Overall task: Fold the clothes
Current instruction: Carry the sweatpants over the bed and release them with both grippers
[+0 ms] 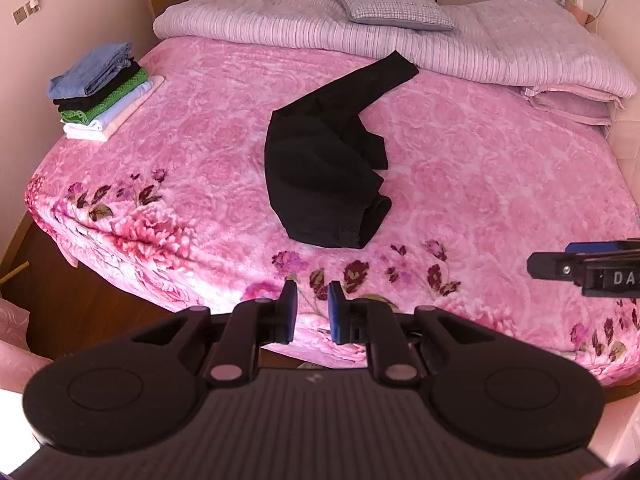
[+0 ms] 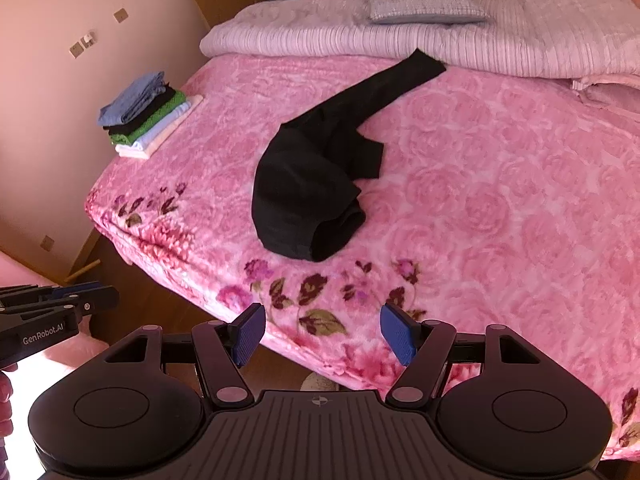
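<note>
- Left wrist view: left gripper [image 1: 311,308] held off the bed's near edge, above the floral border of the blanket [image 1: 460,184]. Pads a narrow gap apart, nothing between them; nearly closed but empty.
- Trousers [image 1: 320,176] (black, crumpled) lie mid-bed, well apart from both grippers. One leg runs up toward the quilt [image 1: 360,36]; the other is bunched across the body.
- Stack [image 1: 104,92] of folded clothes sits at the far left corner. Pillow [image 1: 394,6] lies on the quilt.
- Right gripper [image 1: 584,270] enters at the right edge; its opening cannot be judged here.
- Right wrist view: right gripper [image 2: 322,334] spread wide, empty, over the bed edge. Trousers [image 2: 304,196] ahead, untouched; stack [image 2: 148,120] beyond left. Left gripper [image 2: 60,308] at the left margin.
- Judgement: folding not yet begun.
- Risk: black on black hides the seams, so a pinch may take two layers or the wrong edge (the bunched leg especially).
- Risk: plush blanket may be caught with the cloth and lift with it.
- Risk: uneven pulls would twist the legs.
</note>
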The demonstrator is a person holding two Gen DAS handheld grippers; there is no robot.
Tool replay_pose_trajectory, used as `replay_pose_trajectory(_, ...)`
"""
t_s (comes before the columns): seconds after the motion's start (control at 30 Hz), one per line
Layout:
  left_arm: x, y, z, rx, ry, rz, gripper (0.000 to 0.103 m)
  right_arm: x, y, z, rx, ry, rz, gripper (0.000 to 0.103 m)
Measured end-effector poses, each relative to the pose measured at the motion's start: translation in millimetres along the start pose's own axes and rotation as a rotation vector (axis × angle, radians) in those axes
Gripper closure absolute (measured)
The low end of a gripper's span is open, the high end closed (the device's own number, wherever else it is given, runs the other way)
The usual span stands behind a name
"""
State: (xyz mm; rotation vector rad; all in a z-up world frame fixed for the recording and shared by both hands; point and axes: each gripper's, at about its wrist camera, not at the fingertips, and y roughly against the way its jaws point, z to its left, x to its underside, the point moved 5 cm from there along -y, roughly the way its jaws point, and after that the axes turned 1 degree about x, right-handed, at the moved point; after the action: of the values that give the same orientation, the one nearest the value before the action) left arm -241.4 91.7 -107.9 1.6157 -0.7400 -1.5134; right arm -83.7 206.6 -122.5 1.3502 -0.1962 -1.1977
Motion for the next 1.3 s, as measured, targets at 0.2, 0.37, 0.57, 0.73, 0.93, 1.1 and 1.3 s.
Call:
replay_pose_trajectory(0.2,-14.3,-9.5,8.5,0.008,-0.017,-0.008,0.091,-8.3,-0.9,2.8,0.005,-0.009,-0.017,0.035)
replay_pose_trajectory(0.37,-30.3,-25.3,20.9,0.029,-0.034,-0.004,0.091,-16.5,-11.7,9.1,0.013,-0.015,-0.012,0.035)
replay_pose_trajectory(0.57,-54.9,-57.1,49.6,0.059,-0.046,0.026,0.091,-31.9,-42.5,19.3,0.021,-0.057,0.008,0.035)
replay_pose_trajectory(0.73,-90.7,-100.4,77.1,0.097,-0.086,0.061,0.089,-40.4,-86.0,15.7,-0.009,-0.225,0.047,0.035)
replay_pose_trajectory(0.93,-128.7,-165.0,106.7,0.156,-0.156,0.135,0.089,-31.5,-143.9,0.6,-0.1,-0.658,0.066,0.035)
replay_pose_trajectory(1.1,-148.4,-217.7,124.4,0.211,-0.229,0.181,0.089,3.2,-184.3,-15.6,-0.206,-1.178,0.017,0.035)
replay_pose_trajectory(1.3,-154.2,-284.0,132.7,0.263,-0.243,0.241,0.089,40.5,-244.5,-24.9,-0.209,-1.506,-0.103,0.035)
